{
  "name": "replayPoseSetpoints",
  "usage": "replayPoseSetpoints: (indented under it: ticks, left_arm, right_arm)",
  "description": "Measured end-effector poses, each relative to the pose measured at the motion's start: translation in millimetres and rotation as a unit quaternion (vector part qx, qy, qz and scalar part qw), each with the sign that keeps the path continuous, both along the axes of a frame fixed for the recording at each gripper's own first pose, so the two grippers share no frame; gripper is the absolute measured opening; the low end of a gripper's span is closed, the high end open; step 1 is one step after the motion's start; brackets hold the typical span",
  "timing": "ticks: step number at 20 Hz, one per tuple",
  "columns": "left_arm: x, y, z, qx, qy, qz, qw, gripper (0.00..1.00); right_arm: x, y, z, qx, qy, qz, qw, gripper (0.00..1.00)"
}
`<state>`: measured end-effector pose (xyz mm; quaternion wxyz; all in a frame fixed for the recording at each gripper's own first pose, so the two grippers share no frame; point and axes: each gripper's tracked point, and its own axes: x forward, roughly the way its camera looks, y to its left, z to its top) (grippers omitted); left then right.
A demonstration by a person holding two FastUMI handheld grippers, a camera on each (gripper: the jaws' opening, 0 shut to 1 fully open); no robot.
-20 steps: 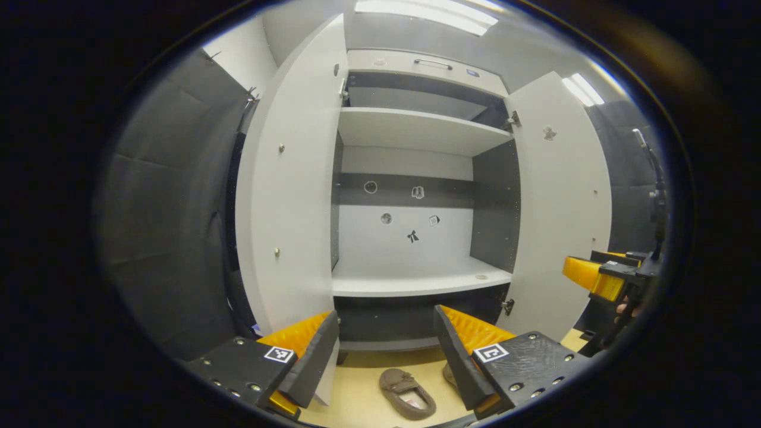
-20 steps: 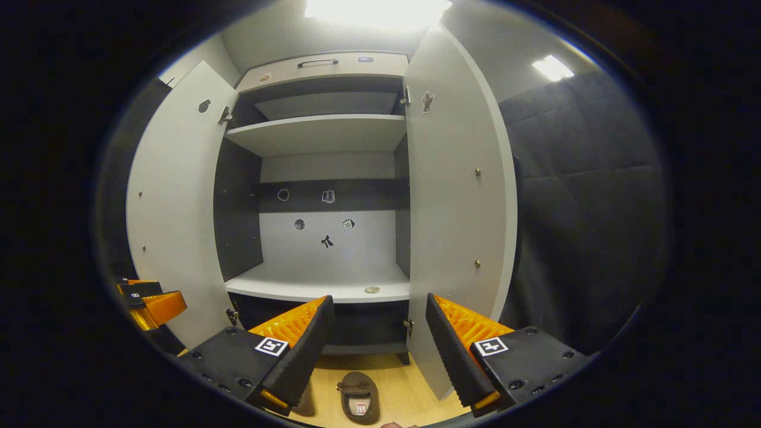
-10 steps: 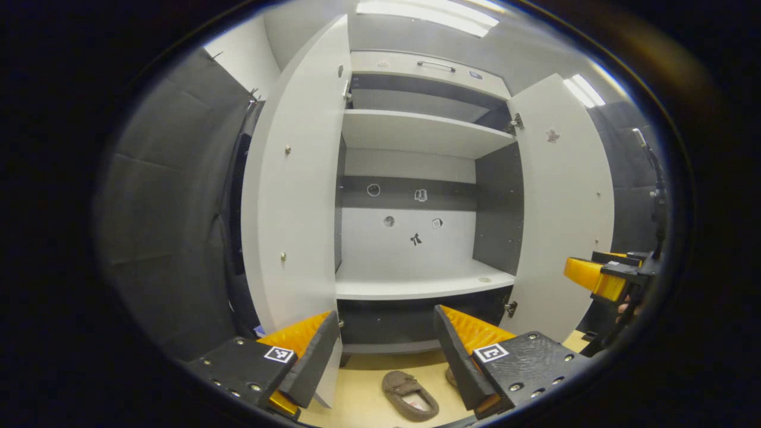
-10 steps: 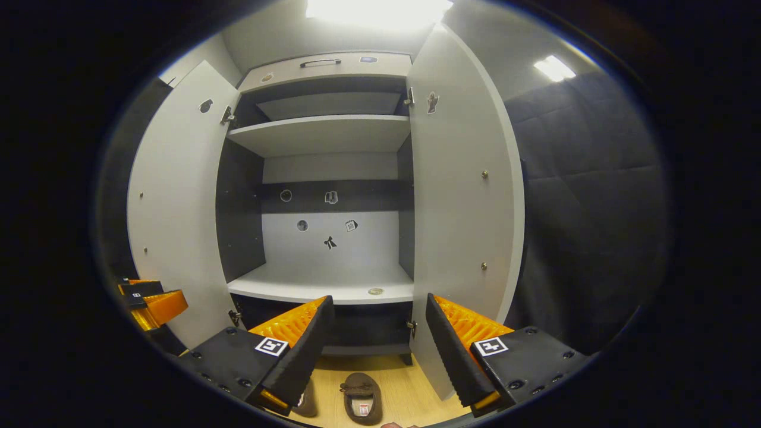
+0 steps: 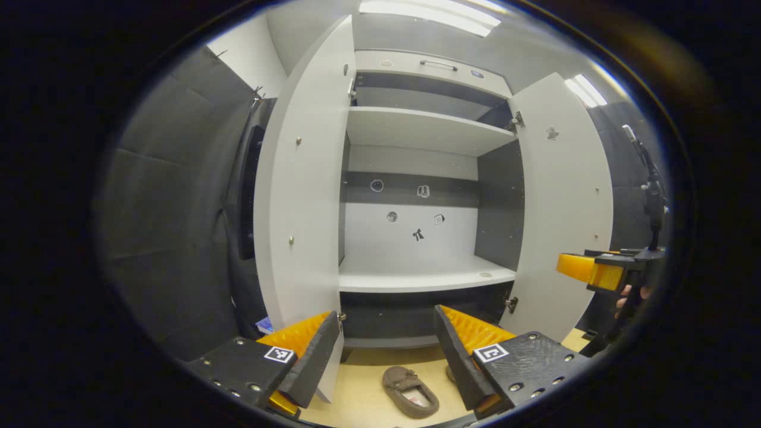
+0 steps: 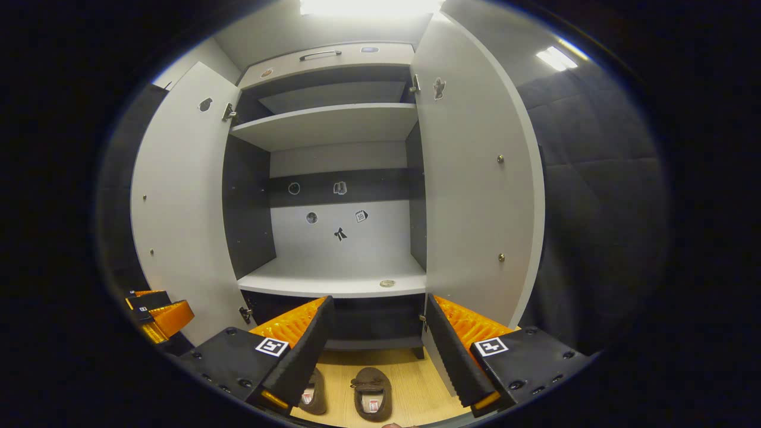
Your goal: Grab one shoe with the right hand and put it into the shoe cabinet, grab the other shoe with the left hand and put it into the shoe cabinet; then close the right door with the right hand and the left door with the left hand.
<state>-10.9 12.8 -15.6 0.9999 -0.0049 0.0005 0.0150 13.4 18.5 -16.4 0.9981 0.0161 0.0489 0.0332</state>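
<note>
Two brown slip-on shoes lie on the wooden floor before the open shoe cabinet [image 5: 416,279] [image 6: 333,284]. In the right gripper view one shoe [image 6: 372,401] lies between my fingers and the other shoe [image 6: 313,397] is partly hidden by the left finger. In the left gripper view one shoe [image 5: 410,391] is plain and the second peeks out behind the right finger. The left gripper [image 5: 386,351] and the right gripper [image 6: 377,348] are both open, held above the shoes, holding nothing. Both cabinet doors, left door [image 5: 300,196] and right door [image 6: 475,178], stand wide open.
The cabinet has pale shelves, small stickers on its back panel and a drawer with a handle [image 6: 321,54] on top. Padded dark walls [image 6: 594,196] flank it. The other gripper [image 5: 594,273] with a hand shows at the right edge of the left gripper view.
Both grippers have tipped slightly down and shifted, so the shoes show more fully on the floor. Nothing has been grasped.
</note>
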Motion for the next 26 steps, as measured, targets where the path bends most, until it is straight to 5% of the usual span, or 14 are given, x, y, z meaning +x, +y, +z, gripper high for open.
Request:
replayPoseSetpoints:
  ticks: [9,15,17,18,21,26]
  left_arm:
    - [-4.6,3.9,-23.3,0.005,0.033,-0.002,0.999,0.93]
    - [-7.1,-7.9,-42.3,0.004,0.06,-0.024,0.998,0.98]
    - [-7.8,-9.1,-47.3,0.009,0.066,-0.028,0.997,0.88]
    - [-8.1,-9.5,-50.5,0.01,0.07,-0.029,0.997,0.88]
    - [-8.9,-13.4,-61.5,0.006,0.086,-0.033,0.996,0.98]
    - [-7.7,-20.4,-73.3,0.016,0.1,-0.041,0.994,0.93]
  right_arm:
    - [8.6,44.2,-83.3,0.024,0.109,0.065,0.992,0.95]
    - [3.2,75.1,-162.8,0.068,0.214,0.097,0.97,0.98]
    - [-0.3,85.0,-186.0,0.079,0.245,0.112,0.96,0.98]
    - [-2.3,87.9,-196.1,0.076,0.255,0.12,0.957,0.93]
    - [5.8,92.3,-234.9,0.049,0.282,0.128,0.95,0.98]
    - [23.4,89.5,-296.2,0.005,0.303,0.126,0.945,0.98]
